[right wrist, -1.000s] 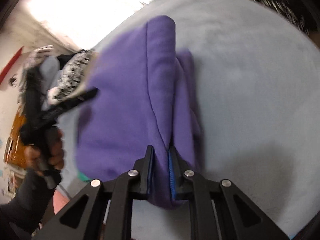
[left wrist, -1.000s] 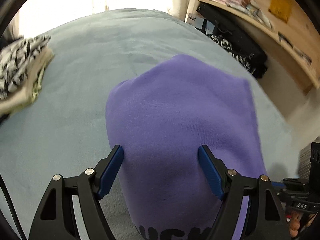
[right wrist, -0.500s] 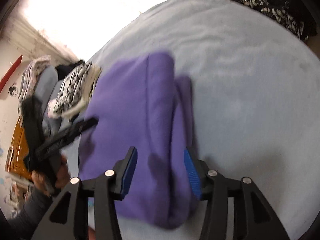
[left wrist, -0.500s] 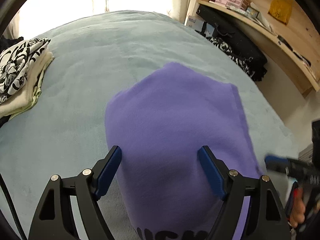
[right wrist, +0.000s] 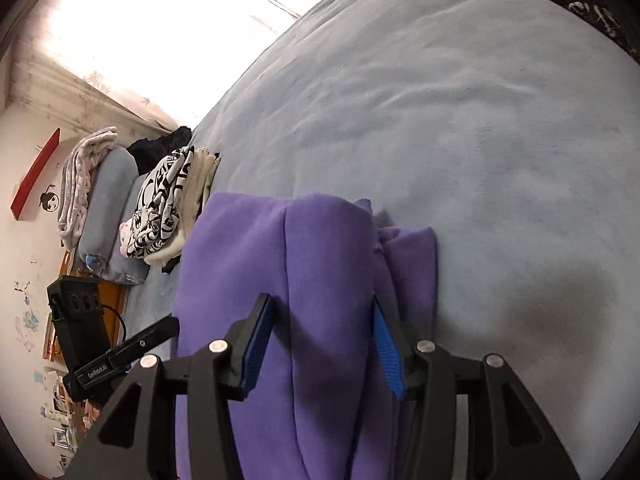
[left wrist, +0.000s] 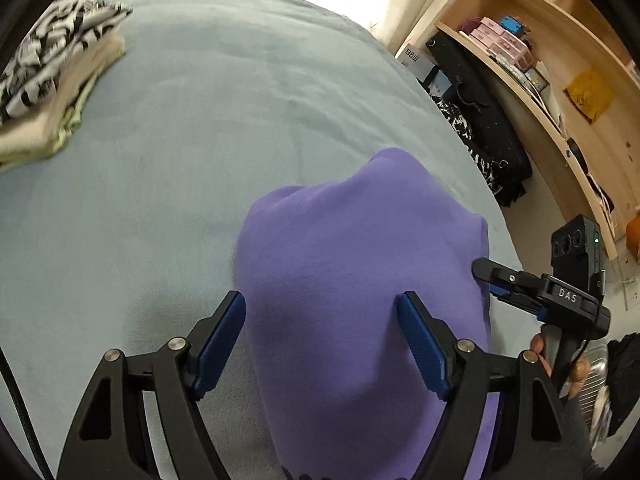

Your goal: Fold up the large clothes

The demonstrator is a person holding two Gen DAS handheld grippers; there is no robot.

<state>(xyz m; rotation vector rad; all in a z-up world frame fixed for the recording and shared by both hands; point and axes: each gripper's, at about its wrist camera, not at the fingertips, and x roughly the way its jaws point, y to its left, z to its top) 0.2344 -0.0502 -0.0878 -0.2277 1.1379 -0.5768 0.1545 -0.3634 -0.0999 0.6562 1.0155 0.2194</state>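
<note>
Fingers of both the left gripper [left wrist: 322,342] and right gripper [right wrist: 320,344] spread over the purple garment [left wrist: 360,280].

Black hand-held gripper [left wrist: 322,336], blue pads [left wrist: 420,346] (silver screws).

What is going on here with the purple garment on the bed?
A person with a gripper in each hand is folding a purple sweatshirt on a blue-grey bed. The left gripper and right gripper are both open, hovering over the folded bundle. A stack of folded clothes sits further back.
</note>
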